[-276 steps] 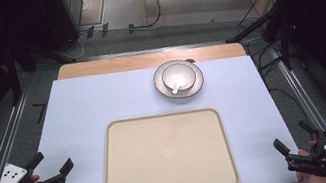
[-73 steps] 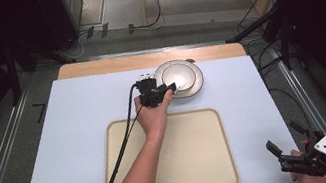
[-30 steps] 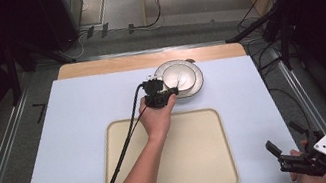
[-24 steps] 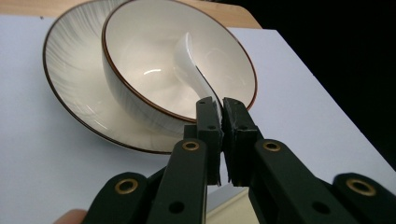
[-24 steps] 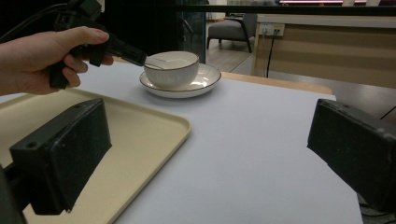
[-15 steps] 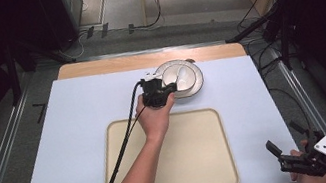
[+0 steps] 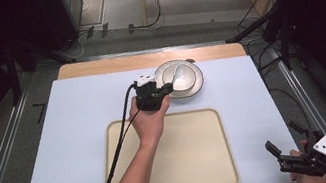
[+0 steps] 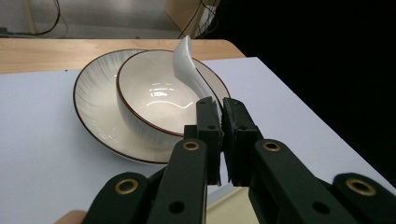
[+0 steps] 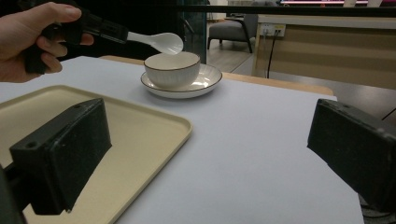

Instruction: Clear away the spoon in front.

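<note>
A white ceramic spoon [image 8: 189, 67] is pinched by its handle in my left gripper [image 8: 221, 105], which is shut on it. The spoon's scoop hangs just above a cream bowl [image 8: 140, 88] with a brown rim, standing on a matching plate [image 8: 91, 91]. From above, the left gripper [image 7: 166, 89] sits at the bowl's [image 7: 187, 79] left edge, beyond a beige tray [image 7: 189, 168]. The right gripper view shows the lifted spoon [image 9: 159, 41] over the bowl [image 9: 172, 70]. My right gripper [image 7: 280, 135] stands open at the table's near right corner, nothing between its jaws.
A pale sheet [image 7: 82, 136] covers the table, with a wooden strip [image 7: 95, 67] bare along the far edge. The left gripper's black cable [image 7: 116, 155] trails across the tray's left side. Dark stands and floor cables [image 7: 271, 26] surround the table.
My left gripper came from the near left corner to the bowl, shut on the spoon handle, and in the last second raised the spoon slightly off the bowl. The right gripper stayed put.
</note>
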